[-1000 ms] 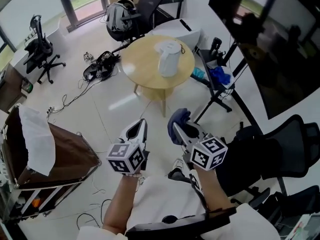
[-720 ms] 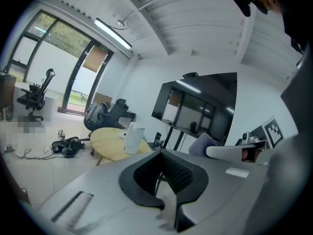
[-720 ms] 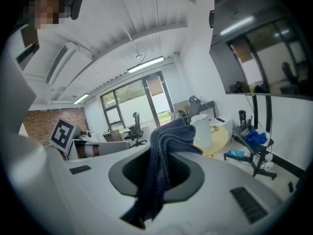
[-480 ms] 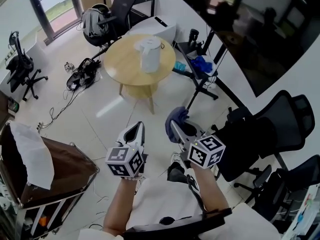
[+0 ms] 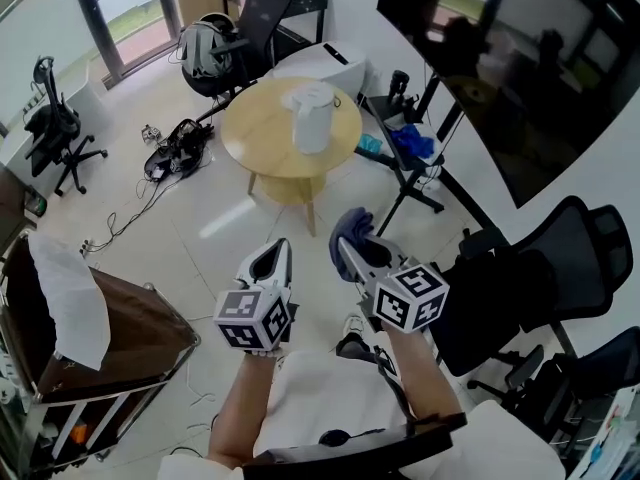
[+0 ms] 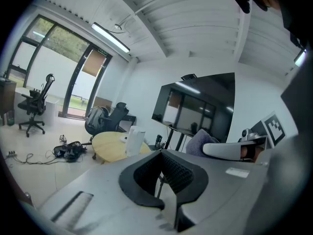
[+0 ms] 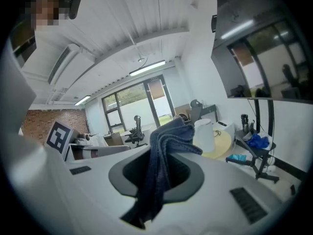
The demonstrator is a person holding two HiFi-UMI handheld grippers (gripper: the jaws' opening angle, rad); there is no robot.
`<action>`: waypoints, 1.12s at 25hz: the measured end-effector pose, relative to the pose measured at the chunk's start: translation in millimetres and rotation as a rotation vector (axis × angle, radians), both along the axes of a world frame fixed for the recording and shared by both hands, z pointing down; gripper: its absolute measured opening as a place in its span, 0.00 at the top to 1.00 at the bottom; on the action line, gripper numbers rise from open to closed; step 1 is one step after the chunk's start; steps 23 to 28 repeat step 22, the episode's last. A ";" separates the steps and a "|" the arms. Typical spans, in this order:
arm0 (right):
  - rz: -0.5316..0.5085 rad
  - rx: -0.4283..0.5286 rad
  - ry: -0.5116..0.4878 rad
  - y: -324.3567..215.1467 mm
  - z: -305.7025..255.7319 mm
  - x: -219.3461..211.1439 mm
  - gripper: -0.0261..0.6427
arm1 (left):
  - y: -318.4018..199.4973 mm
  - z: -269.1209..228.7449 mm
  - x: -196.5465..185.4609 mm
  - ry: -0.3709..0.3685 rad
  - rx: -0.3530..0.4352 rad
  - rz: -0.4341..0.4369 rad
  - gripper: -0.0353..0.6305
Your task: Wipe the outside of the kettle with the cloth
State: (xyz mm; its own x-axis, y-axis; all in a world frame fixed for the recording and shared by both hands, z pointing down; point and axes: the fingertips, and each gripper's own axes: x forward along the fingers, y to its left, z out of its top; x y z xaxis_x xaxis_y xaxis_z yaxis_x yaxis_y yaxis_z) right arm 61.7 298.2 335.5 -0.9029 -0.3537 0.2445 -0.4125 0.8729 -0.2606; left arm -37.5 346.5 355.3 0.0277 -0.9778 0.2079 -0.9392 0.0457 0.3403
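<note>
At the head view's 9 o'clock edge stands a brown cart (image 5: 150, 320) with a white sheet (image 5: 62, 303) draped over its rim; what lies inside cannot be seen. The left gripper (image 5: 272, 260) has its jaws together on nothing. The kettle (image 5: 311, 118) stands upright, long axis vertical, on a round wooden table (image 5: 258, 140), well apart from both tools. It lies toward 1 o'clock from the left gripper and toward 11 o'clock from the right gripper (image 5: 352, 253), with neither clearly nearer. Its lid looks to be on, so any contents are hidden. The right gripper is clamped on the blue cloth (image 5: 348, 228), which bunches above the jaws and hangs below them. Judged from this, the coming move is a long reach forward across open floor before cloth meets kettle.
</note>
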 end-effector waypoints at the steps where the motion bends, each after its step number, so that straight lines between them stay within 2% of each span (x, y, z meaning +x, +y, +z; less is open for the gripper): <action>1: -0.004 0.002 0.002 -1.4 -0.2 -0.8 0.86 | -1.1 -1.7 -0.2 -0.001 0.003 -0.003 0.95; 12: -0.006 -0.017 -0.016 -11.1 2.4 4.8 0.86 | -14.4 2.7 7.2 -0.011 -0.034 0.003 0.95; 28: -0.011 -0.017 -0.018 -16.6 0.9 7.1 0.86 | -20.6 0.3 11.8 -0.012 -0.036 0.009 0.95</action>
